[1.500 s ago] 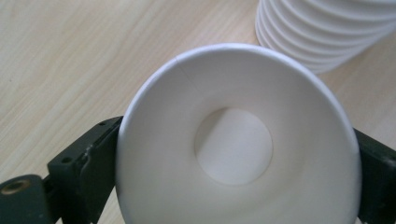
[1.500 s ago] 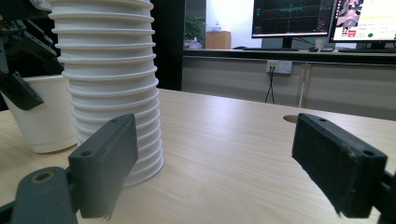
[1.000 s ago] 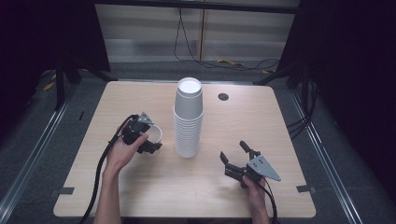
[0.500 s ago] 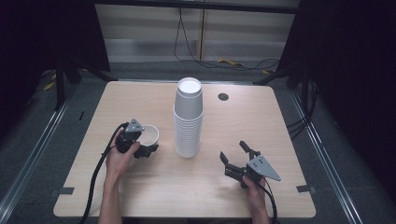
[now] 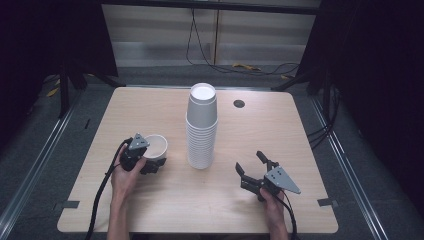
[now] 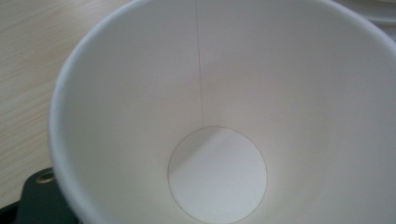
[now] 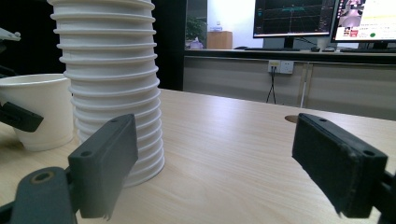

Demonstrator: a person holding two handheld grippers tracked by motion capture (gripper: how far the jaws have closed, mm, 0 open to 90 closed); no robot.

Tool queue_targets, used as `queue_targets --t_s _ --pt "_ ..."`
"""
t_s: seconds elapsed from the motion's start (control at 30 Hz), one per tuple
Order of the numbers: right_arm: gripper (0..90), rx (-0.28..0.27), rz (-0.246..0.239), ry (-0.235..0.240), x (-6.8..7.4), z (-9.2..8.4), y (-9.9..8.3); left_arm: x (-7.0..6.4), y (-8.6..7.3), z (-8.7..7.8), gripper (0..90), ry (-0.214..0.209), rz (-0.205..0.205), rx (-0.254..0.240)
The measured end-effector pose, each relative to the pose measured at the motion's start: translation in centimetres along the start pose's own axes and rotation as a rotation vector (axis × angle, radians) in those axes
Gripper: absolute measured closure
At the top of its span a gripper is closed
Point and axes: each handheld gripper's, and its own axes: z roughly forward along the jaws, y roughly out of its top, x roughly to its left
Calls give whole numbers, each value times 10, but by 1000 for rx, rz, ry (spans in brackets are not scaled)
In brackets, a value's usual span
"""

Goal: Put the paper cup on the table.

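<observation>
- Left gripper [image 5: 150,165] jaws just closing on single cup [image 5: 156,148] rim wall; grip light, avoid crushing.
- Right gripper [image 5: 254,169] open, idle near cup stack [image 5: 202,125].

A single white paper cup [image 5: 156,146] is seen standing upright, mouth up and empty, on the surface just left of the tall stack of white cups [image 5: 202,127]. It is set apart from the stack, whose cups are nested upside down, bottoms up.

Cup stack [image 5: 201,127] blocks centre; table [image 5: 300,135] right side open.
</observation>
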Motion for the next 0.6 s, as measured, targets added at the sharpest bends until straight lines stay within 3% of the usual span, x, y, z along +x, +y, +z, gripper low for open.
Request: queue_targets --t_s 0.13,0.23,0.6 --pt "143 -1 0 -2 0 0 0 -1 -8 -3 154 17 -32 -28" --pt "143 0 0 -1 0 0 0 -5 -11 -7 154 40 -23 -45" --pt "145 -1 0 -2 0 0 0 -16 -24 -19 155 93 -63 -96"
